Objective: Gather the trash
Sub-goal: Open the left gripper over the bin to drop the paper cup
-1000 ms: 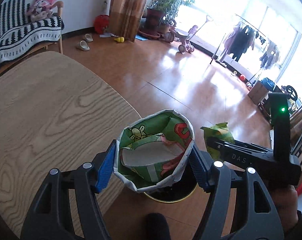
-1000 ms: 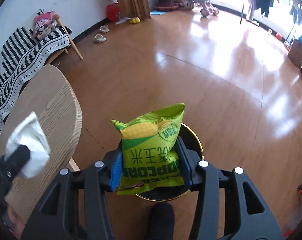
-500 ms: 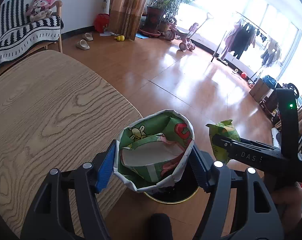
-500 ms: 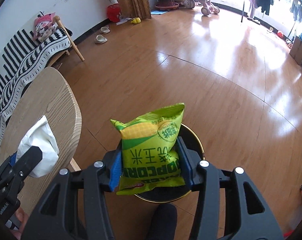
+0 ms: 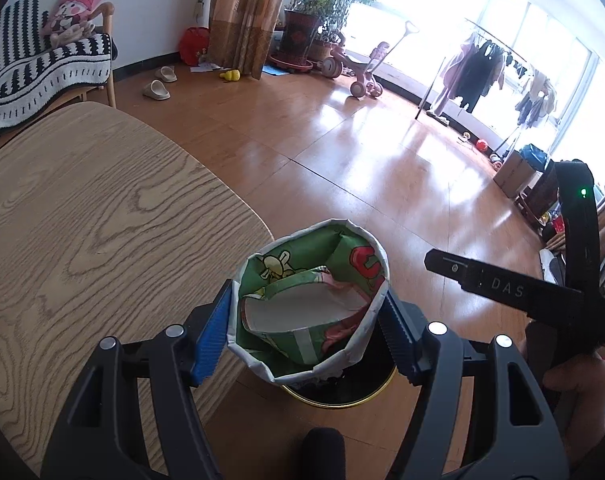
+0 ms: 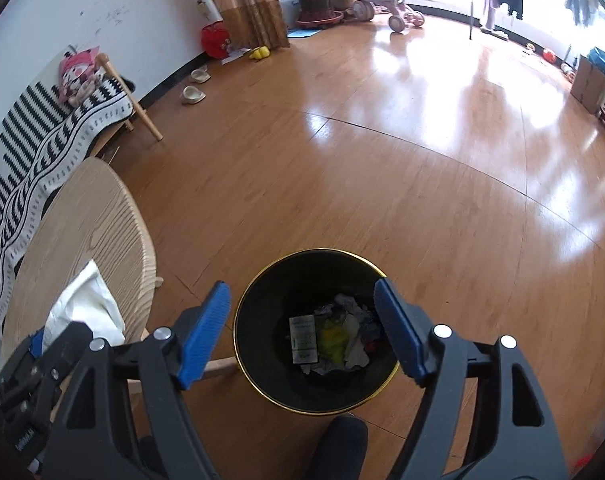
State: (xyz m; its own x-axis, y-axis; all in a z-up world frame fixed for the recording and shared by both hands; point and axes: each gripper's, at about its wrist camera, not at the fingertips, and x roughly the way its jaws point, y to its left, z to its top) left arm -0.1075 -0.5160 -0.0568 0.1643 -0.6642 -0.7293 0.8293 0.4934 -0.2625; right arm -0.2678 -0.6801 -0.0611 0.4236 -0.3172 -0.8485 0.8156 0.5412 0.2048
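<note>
While right tongs (image 6: 302, 320) have just been opening, empty, above bin (image 6: 262, 384) | popcorn bag (image 6: 330, 338) lies inside | left tongs (image 5: 306, 322) grip green wrapper (image 5: 310, 304).

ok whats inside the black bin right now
In the black bin lies a heap of crumpled wrappers and paper, a white printed packet and something yellow-green. Whatever lies under the heap is covered.

The right tool (image 6: 302, 328), jaws just opened and empty, hangs over the black bin (image 6: 262, 364) of trash.
</note>
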